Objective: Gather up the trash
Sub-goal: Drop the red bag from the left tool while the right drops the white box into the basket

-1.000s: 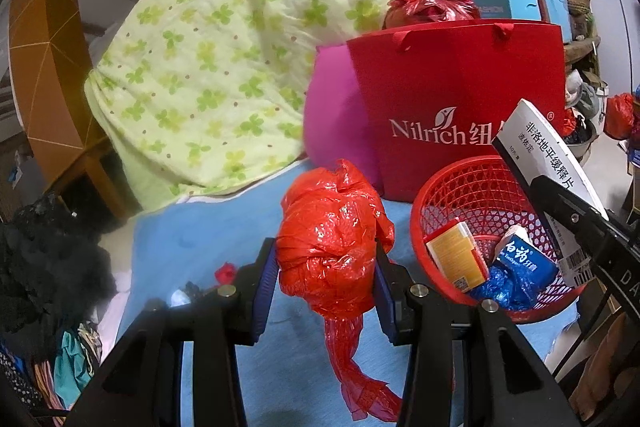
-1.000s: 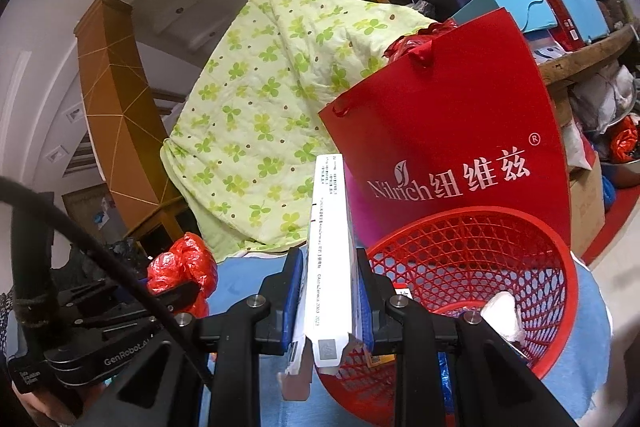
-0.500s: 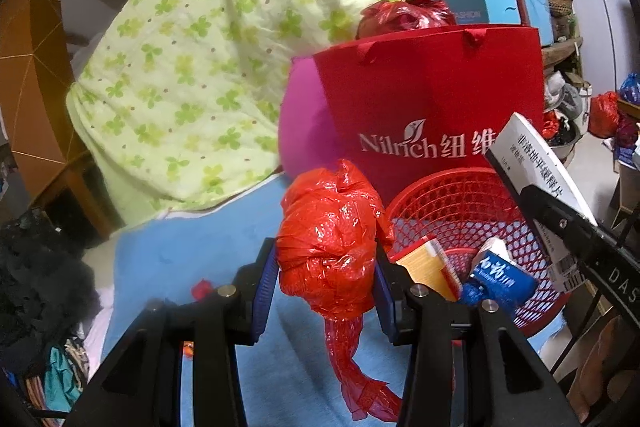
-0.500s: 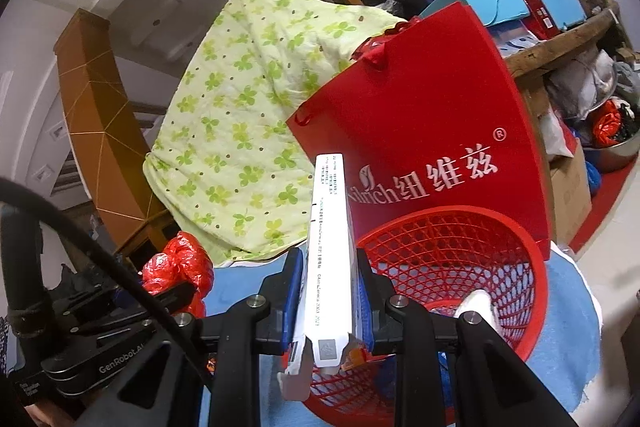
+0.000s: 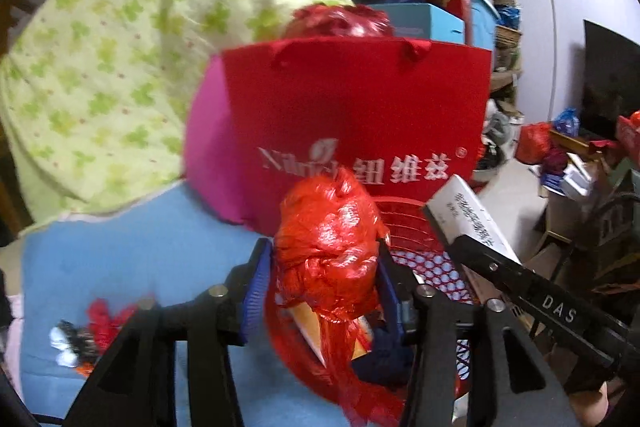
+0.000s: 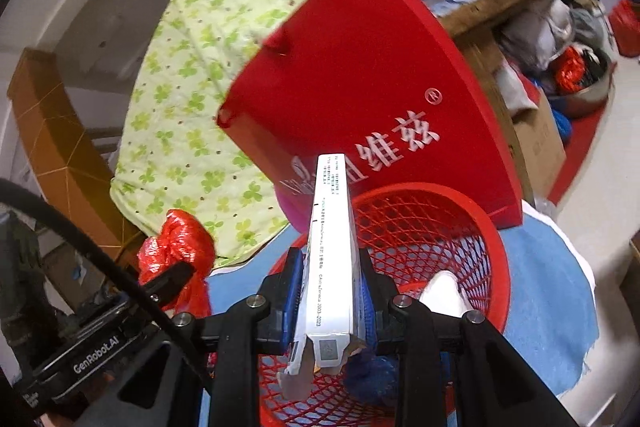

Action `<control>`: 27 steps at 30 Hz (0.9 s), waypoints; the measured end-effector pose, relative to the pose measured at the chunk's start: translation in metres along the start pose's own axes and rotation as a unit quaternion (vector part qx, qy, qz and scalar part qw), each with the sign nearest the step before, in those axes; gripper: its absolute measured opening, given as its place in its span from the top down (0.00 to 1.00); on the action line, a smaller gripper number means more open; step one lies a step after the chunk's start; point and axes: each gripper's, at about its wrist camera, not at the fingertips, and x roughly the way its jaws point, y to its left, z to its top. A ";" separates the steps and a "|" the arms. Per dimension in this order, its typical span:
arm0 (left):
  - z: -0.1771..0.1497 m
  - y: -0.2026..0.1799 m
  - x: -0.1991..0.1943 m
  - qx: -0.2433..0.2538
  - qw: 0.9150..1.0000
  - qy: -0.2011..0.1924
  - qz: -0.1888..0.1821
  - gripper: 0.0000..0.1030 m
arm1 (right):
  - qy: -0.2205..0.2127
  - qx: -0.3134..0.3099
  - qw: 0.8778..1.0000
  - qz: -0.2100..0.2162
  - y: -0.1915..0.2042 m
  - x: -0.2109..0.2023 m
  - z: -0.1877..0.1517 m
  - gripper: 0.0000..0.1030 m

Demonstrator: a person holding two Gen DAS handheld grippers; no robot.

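Note:
My left gripper (image 5: 322, 267) is shut on a crumpled red plastic bag (image 5: 328, 251), held over the near left rim of the red mesh basket (image 5: 424, 259). My right gripper (image 6: 330, 279) is shut on a white medicine box (image 6: 332, 239), held upright over the basket (image 6: 432, 227). The box also shows at the right of the left wrist view (image 5: 468, 219). The red bag and left gripper show at the left of the right wrist view (image 6: 176, 247). Inside the basket lie an orange packet (image 5: 312, 323), a dark blue wrapper (image 6: 372, 367) and a white piece (image 6: 444, 291).
A red Nilrich paper bag (image 5: 356, 123) stands right behind the basket, with a pink bag (image 5: 208, 155) beside it. A green flowered quilt (image 5: 120, 67) hangs at the left. Small scraps (image 5: 92, 327) lie on the blue cloth (image 5: 120, 259). Clutter fills the right side.
My left gripper has carried the red bag to the right, from beside the basket to over its rim. My right gripper has tipped downward, the box now over the basket's inside.

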 end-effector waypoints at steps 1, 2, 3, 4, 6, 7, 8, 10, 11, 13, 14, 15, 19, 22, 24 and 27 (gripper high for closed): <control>-0.003 0.001 0.001 -0.004 1.000 0.001 -0.007 0.39 | 0.003 0.005 1.000 0.000 -0.002 0.001 0.001 0.71; -0.004 0.002 0.000 -0.007 1.000 0.001 -0.008 0.38 | 0.006 0.010 1.000 0.001 -0.004 0.002 0.001 0.66; -0.007 0.004 -0.003 -0.011 1.000 0.001 -0.010 0.37 | 0.008 0.016 1.000 0.000 -0.007 0.002 0.002 0.51; -0.010 0.005 -0.005 -0.014 1.000 0.001 -0.011 0.36 | 0.007 0.023 1.000 -0.002 -0.010 0.002 0.003 0.39; -0.015 0.012 -0.014 -0.019 1.000 0.002 -0.005 0.35 | -0.007 0.026 1.000 0.000 -0.011 -0.003 0.003 0.31; -0.018 0.016 -0.020 -0.020 1.000 0.000 -0.001 0.34 | -0.012 0.022 1.000 0.002 -0.011 -0.005 0.004 0.31; -0.021 0.020 -0.024 -0.020 1.000 -0.001 0.005 0.34 | -0.016 0.020 1.000 0.005 -0.009 -0.007 0.004 0.31; -0.029 0.032 -0.035 -0.020 1.000 -0.004 0.023 0.31 | -0.021 0.009 1.000 0.015 -0.003 -0.010 0.003 0.31; -0.034 0.038 -0.041 -0.022 0.999 -0.004 0.031 0.30 | -0.023 -0.006 1.000 0.015 0.003 -0.010 0.002 0.31; -0.047 0.051 -0.049 -0.028 0.998 0.001 0.051 0.29 | -0.023 -0.033 0.999 0.016 0.015 -0.009 -0.002 0.31; -0.056 0.059 -0.053 -0.031 0.997 0.006 0.065 0.29 | -0.022 -0.051 0.998 0.019 0.025 -0.007 -0.006 0.31; -0.064 0.068 -0.057 -0.036 0.996 0.012 0.077 0.29 | -0.021 -0.068 0.997 0.022 0.033 -0.006 -0.010 0.31; -0.094 0.097 -0.070 -0.046 0.991 0.031 0.125 0.29 | -0.028 -0.143 0.989 0.030 0.070 -0.005 -0.031 0.31; -0.116 0.119 -0.083 -0.057 0.984 0.037 0.163 0.29 | -0.022 -0.195 0.979 0.046 0.099 0.000 -0.050 0.31; -0.130 0.133 -0.089 -0.065 0.980 0.043 0.185 0.29 | -0.015 -0.216 0.975 0.054 0.111 0.004 -0.060 0.31; -0.152 0.158 -0.096 -0.086 0.971 0.061 0.214 0.29 | 0.001 -0.244 0.968 0.064 0.131 0.013 -0.078 0.31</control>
